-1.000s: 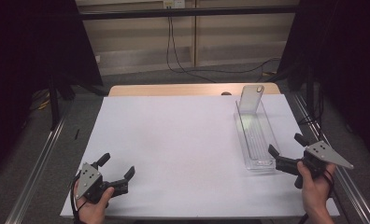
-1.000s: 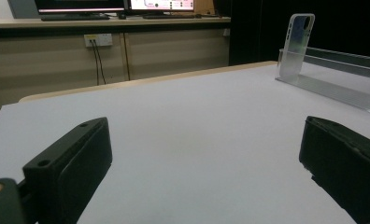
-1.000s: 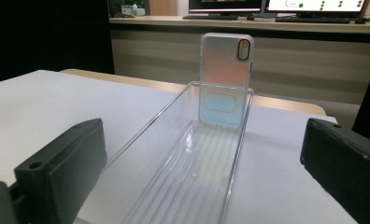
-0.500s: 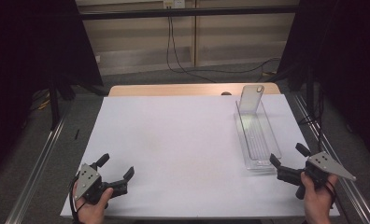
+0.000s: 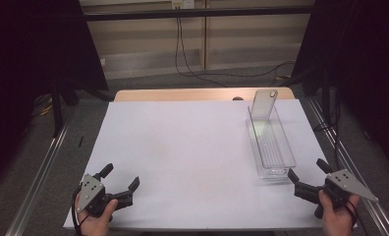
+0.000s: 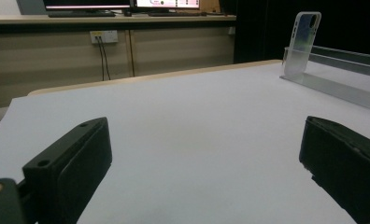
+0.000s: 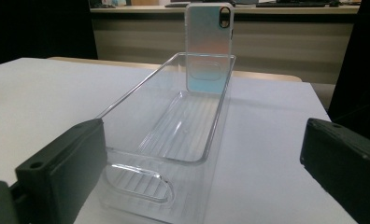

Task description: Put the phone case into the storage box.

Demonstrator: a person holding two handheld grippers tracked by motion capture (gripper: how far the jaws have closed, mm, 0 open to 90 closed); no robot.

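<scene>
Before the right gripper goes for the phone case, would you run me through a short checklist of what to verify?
1. Right gripper jaws open: ok.
2. Phone case stands upright at the far end of the clear bin: ok.
3. Path along the bin's inside is free: ok.
4. Left gripper open and well away from the bin: ok.
5. Bin sits flat on the white sheet: ok.
6. Whether the case leans firmly on the far wall: cannot tell.

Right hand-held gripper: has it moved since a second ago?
Yes. The right hand-held gripper has drawn back toward the person, away from the bin's near end.
</scene>
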